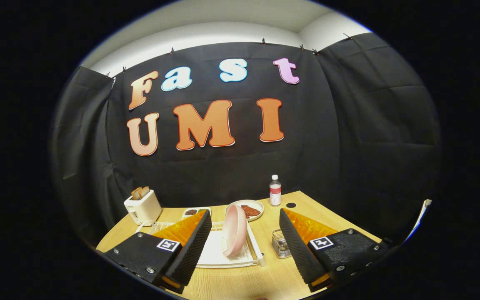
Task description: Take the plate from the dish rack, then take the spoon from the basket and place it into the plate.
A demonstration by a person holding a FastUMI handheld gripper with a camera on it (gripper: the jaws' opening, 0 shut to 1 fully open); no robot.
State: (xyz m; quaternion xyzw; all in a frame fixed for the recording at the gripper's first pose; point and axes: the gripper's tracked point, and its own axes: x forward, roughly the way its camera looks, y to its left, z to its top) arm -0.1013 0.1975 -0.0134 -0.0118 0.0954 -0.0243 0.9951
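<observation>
A pink plate [234, 235] stands on edge in the white dish rack [256, 250] on the wooden table, just ahead of and between my fingers. A small wire basket [281, 244] sits to the right of the rack, close to my right finger [302, 246]; what lies in it is too small to make out. My gripper [245, 246] is open, held above the table short of the rack, with nothing between its ribbed black pads. My left finger [190, 250] covers the rack's left part.
Beyond the rack lie a white plate with reddish food [246, 209] and a small tray of food [195, 213]. A white toaster with bread [142, 205] stands at the back left, a water bottle [275, 190] at the back right. The table edge falls away on the right.
</observation>
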